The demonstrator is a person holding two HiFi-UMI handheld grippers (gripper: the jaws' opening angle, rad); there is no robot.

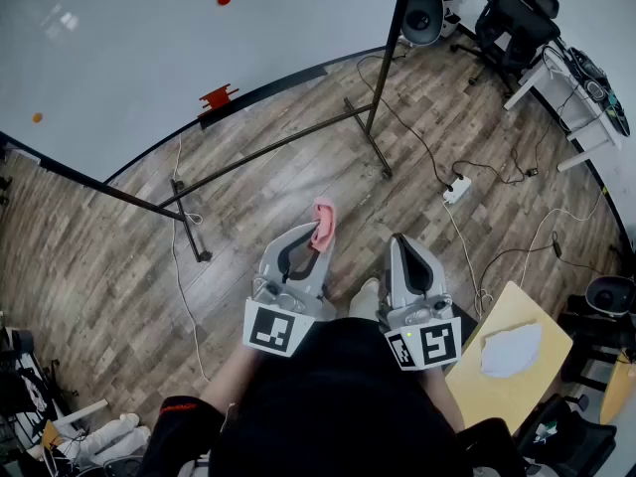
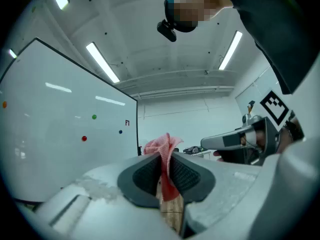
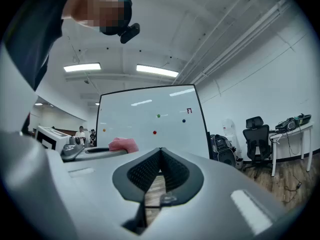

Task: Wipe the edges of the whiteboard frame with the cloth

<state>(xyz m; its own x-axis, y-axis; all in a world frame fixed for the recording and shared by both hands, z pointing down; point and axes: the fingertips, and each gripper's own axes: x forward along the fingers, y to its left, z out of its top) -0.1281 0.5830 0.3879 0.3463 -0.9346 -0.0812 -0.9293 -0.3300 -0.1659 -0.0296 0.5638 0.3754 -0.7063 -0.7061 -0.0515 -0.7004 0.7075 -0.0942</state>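
Whiteboard [image 1: 149,48] on black stand [image 1: 389,53] at upper left, well apart from both tools, left tool [image 1: 318,232] clenched on pink cloth [image 1: 324,217] poking past its tips, right tool [image 1: 402,244] beside it, jaws together on nothing, yellow worktop [image 1: 497,391] far right bearing perhaps a white rag [image 1: 512,351].

Bright, even light from long ceiling strip lamps [image 2: 102,62] above the large white black-framed whiteboard [image 2: 50,134], which shows glare streaks; fisheye edges bend, darken.
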